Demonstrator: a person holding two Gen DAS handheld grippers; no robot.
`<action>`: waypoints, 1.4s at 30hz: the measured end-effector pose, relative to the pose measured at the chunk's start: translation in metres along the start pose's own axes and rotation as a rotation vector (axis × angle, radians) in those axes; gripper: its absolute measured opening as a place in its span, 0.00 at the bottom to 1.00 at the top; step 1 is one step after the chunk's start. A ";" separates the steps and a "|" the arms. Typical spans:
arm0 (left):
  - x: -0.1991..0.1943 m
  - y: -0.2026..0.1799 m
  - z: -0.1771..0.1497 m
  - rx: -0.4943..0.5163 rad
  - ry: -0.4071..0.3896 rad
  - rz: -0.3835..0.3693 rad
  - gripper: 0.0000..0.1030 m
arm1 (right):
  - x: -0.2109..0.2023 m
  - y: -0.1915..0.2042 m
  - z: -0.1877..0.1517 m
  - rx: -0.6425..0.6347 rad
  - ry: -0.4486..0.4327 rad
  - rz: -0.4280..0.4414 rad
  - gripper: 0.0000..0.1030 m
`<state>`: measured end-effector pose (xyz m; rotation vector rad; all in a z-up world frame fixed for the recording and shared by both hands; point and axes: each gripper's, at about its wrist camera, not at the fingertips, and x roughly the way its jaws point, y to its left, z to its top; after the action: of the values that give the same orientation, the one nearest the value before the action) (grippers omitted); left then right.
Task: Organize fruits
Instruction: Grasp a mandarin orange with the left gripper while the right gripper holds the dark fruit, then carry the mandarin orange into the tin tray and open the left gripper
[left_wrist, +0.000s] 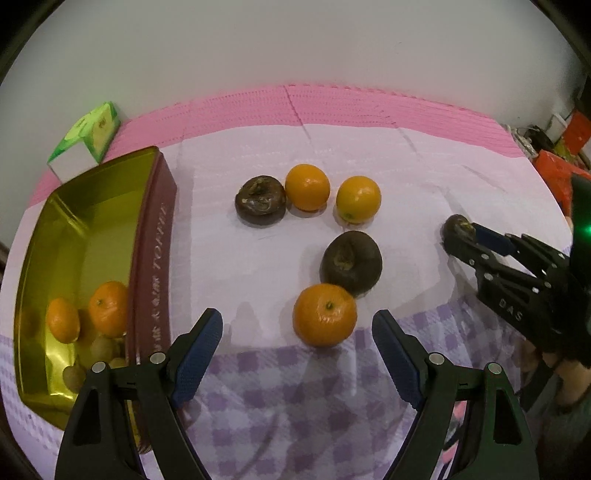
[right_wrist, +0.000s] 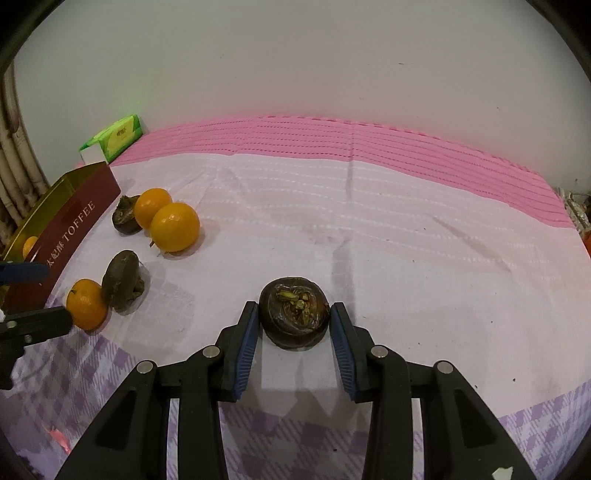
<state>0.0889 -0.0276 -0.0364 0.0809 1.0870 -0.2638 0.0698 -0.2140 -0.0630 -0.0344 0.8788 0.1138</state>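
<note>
Fingers of your right gripper (right_wrist: 293, 325) are bracketing a dark brown fruit (right_wrist: 293, 318) at lower centre, pads (right_wrist: 246, 341) just beside its flanks; whether they are pressing yet, you cannot tell. It is sitting on the table cloth (right_wrist: 406, 240), apart from the others, likely why you are taking it alone. Your left gripper (left_wrist: 297, 334) is hanging wide and released, lined up on the nearest orange (left_wrist: 325, 314). Only the left view is showing inside the gold tin (left_wrist: 66, 206) at the left edge, with oranges already lying there; the right view is showing just its red "TOFFEE" side.
</note>
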 end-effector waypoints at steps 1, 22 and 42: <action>0.002 -0.001 0.001 -0.001 0.003 -0.001 0.80 | 0.000 0.000 0.000 0.002 0.000 0.002 0.35; 0.023 -0.008 0.001 0.005 0.031 -0.040 0.39 | -0.002 -0.003 -0.002 0.015 0.001 0.013 0.35; -0.041 0.029 0.006 -0.080 -0.076 0.014 0.39 | 0.003 0.000 0.000 -0.001 0.016 -0.007 0.36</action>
<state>0.0838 0.0067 0.0010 0.0066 1.0199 -0.2090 0.0717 -0.2136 -0.0652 -0.0394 0.8943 0.1070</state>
